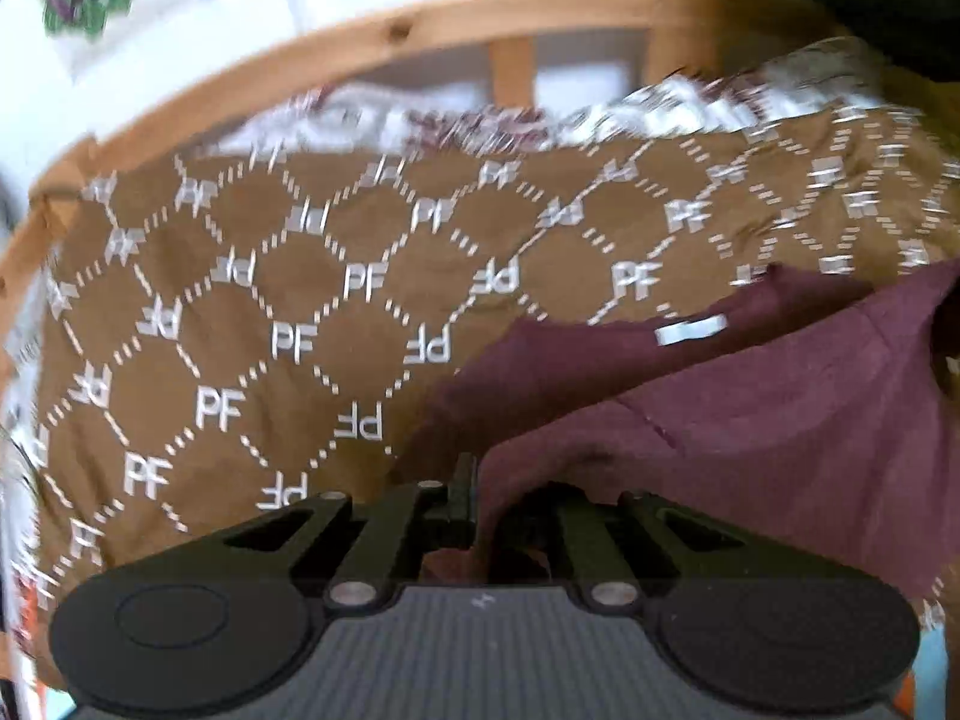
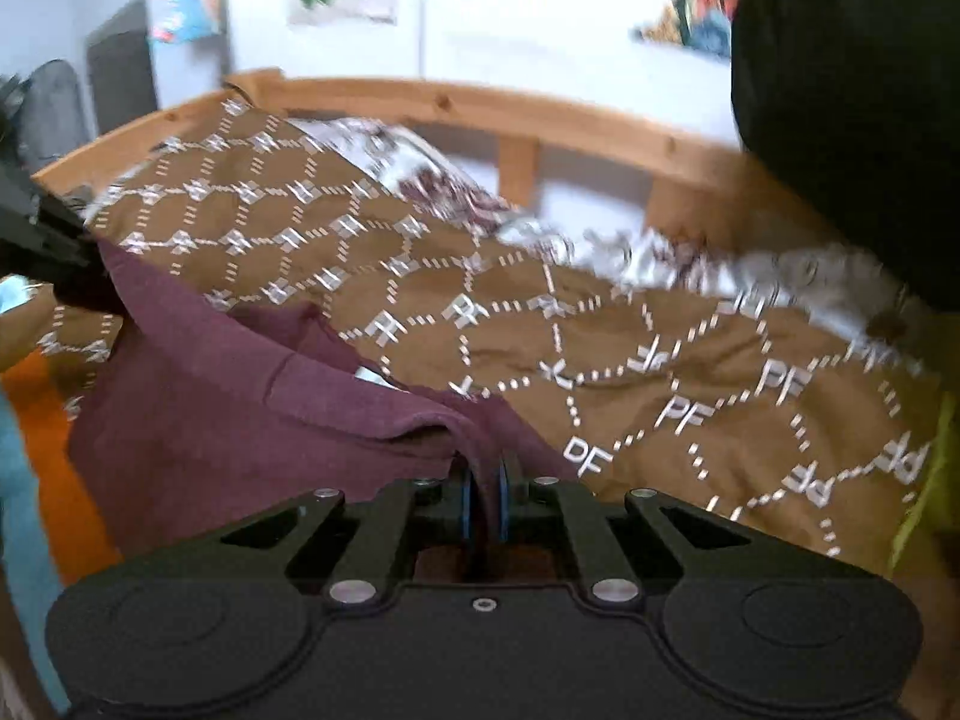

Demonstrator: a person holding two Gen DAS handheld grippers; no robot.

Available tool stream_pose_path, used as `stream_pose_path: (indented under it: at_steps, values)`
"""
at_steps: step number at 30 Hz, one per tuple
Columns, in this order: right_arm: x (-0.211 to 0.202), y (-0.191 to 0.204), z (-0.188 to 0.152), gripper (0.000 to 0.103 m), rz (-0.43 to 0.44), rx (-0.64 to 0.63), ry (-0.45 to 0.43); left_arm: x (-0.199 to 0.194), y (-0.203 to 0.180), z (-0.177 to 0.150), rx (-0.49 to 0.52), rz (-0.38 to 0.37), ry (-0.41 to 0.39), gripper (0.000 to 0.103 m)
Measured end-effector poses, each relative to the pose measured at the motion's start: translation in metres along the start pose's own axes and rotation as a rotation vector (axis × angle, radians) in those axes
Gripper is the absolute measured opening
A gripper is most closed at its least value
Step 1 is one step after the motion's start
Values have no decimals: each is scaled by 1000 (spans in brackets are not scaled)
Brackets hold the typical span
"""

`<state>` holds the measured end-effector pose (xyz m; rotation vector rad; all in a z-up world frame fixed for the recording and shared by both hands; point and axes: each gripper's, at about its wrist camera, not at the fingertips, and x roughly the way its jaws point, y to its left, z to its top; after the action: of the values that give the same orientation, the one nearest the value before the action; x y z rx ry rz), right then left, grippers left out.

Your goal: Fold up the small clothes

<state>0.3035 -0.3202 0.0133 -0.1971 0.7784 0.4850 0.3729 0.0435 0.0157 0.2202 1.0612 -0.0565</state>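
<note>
A maroon garment (image 1: 750, 408) hangs stretched between my two grippers above a bed, with a white neck label (image 1: 690, 330) showing. My left gripper (image 1: 474, 498) is shut on one edge of the garment at the bottom centre of its view. My right gripper (image 2: 483, 492) is shut on another edge of the garment (image 2: 240, 420), cloth pinched between its blue-edged pads. The left gripper also shows at the far left of the right wrist view (image 2: 90, 282), holding the cloth's far corner.
A brown bedspread (image 1: 270, 300) with white "PF" lattice print covers the bed (image 2: 690, 390). A patterned white and maroon pillow (image 2: 432, 180) lies by the wooden bed frame (image 1: 420, 30). A dark rounded shape (image 2: 852, 120) fills the upper right of the right view.
</note>
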Motion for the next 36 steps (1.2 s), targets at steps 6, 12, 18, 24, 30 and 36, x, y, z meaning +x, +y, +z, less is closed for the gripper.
stream_pose_path:
  at_steps: [6, 12, 18, 24, 30, 36]
  values:
    - [34, 8, -8, 9, -23, -22, 28, 36, 10, -3, -90, -9, 61, 6]
    - [52, 5, -16, 12, -53, -15, 21, 45, 8, 3, -84, 7, 46, 10]
    - [67, 3, -15, 15, -84, -8, 5, 56, 9, 11, -100, 60, 50, 34]
    - [75, 7, -23, 39, -198, -76, -20, 51, 18, 12, -126, 90, 17, 70]
    - [61, -5, -33, 87, -236, -25, -82, 44, 24, 4, -127, 65, -34, 96]
    - [59, -1, -43, 89, -159, -7, -62, 44, 12, -8, -37, 42, -84, 90]
